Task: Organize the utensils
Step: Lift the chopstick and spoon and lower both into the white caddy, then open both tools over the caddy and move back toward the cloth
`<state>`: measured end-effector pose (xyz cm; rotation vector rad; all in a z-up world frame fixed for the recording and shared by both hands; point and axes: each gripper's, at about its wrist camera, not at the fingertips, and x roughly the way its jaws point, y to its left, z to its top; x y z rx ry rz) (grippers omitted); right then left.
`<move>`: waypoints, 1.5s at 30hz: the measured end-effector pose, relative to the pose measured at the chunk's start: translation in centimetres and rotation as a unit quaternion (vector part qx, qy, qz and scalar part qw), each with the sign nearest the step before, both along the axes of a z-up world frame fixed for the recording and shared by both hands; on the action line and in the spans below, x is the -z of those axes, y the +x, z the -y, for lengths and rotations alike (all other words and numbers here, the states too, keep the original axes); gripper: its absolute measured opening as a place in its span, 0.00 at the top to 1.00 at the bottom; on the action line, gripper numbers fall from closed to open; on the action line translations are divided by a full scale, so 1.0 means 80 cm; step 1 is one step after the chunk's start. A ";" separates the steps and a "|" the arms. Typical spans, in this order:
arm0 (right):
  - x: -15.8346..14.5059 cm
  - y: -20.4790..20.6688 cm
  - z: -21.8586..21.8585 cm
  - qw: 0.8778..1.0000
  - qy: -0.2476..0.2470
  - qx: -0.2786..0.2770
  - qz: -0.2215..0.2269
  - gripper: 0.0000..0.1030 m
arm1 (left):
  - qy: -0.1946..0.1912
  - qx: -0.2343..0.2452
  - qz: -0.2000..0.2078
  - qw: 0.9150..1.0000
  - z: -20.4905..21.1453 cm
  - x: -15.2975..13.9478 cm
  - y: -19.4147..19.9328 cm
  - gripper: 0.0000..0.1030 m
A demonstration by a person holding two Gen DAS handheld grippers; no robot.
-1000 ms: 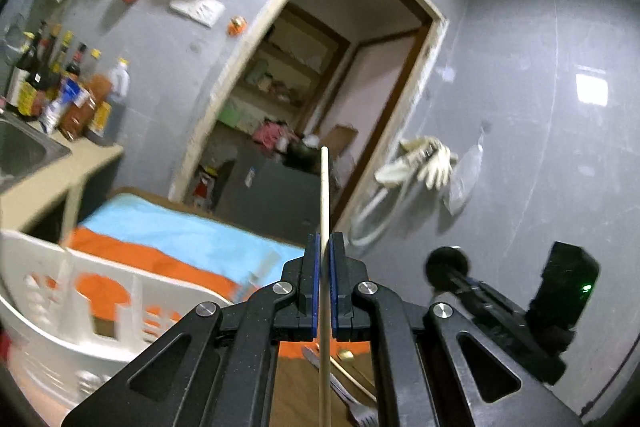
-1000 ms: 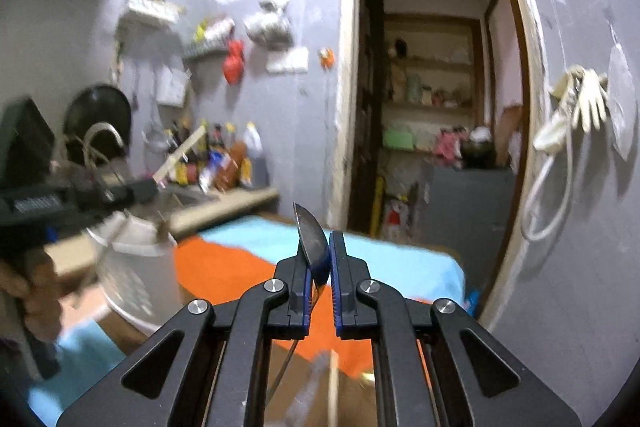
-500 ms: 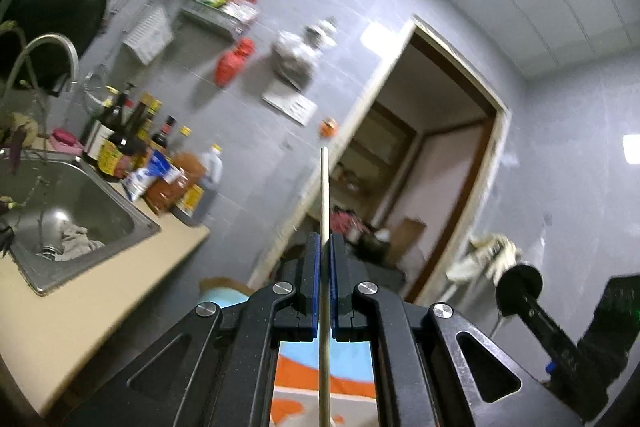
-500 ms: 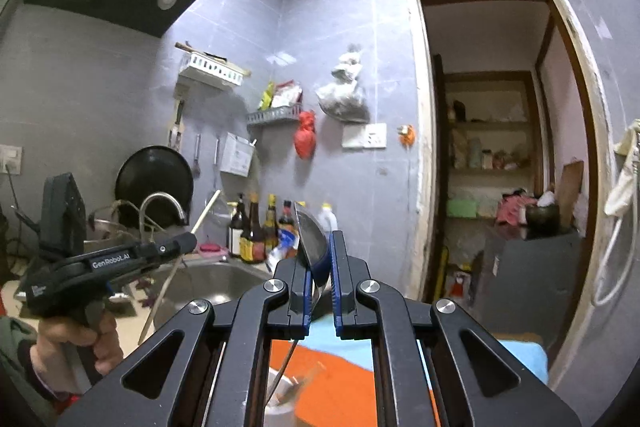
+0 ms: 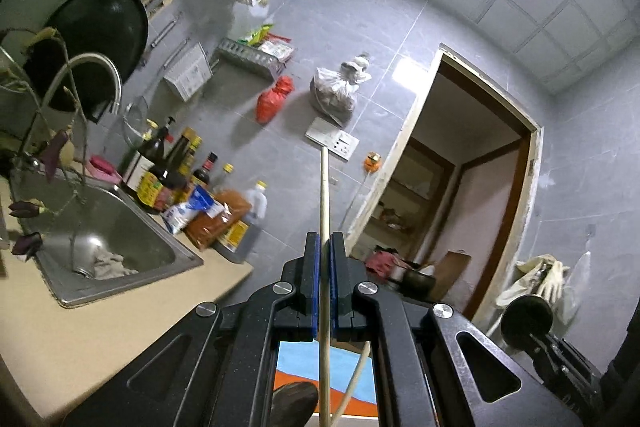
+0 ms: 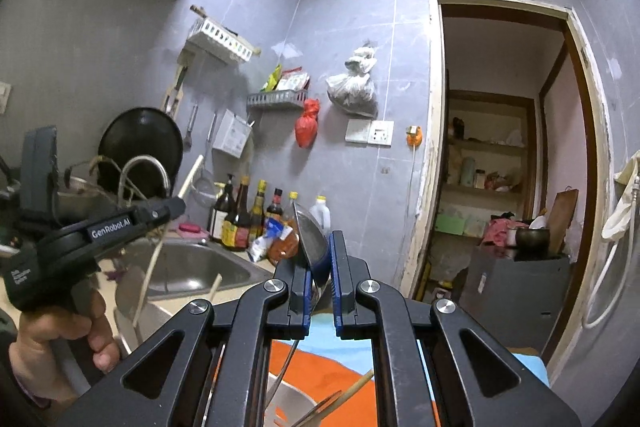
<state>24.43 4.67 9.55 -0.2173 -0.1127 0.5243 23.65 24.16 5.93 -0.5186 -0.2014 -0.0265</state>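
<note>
My left gripper (image 5: 325, 241) is shut on a pale wooden chopstick (image 5: 324, 195) that stands upright between the pads and rises well above them. The same gripper (image 6: 176, 205) shows at the left of the right wrist view, held in a hand, with the chopstick (image 6: 192, 173) sticking up from it. My right gripper (image 6: 320, 247) is shut on a metal spoon (image 6: 310, 239), bowl end up, handle hanging down. Below it, a white holder (image 6: 288, 403) with wooden utensils (image 6: 348, 393) shows between the arms.
A steel sink (image 5: 100, 239) with a tap sits in the beige counter (image 5: 80, 339) on the left. Sauce bottles (image 5: 180, 179) stand behind it. An orange and blue cloth (image 6: 332, 359) lies below. A doorway (image 6: 504, 167) opens on the right.
Both grippers have tilted upward and risen: the basket and cloth dropped out of view, and the sink, wall shelves and ceiling came in. Both keep their hold.
</note>
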 end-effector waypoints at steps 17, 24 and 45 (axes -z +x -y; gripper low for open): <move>0.039 0.017 -0.005 0.998 -0.019 -0.011 -0.057 0.94 | 0.079 -0.013 -0.004 0.997 0.039 0.027 -0.019 0.97; 0.041 0.018 -0.005 0.997 -0.017 -0.019 -0.066 0.89 | 0.069 -0.003 -0.010 0.998 0.033 0.029 -0.017 0.95; 0.005 -0.014 0.035 0.998 0.053 -0.005 -0.039 0.35 | 0.122 0.016 -0.104 0.987 0.060 -0.009 -0.042 0.33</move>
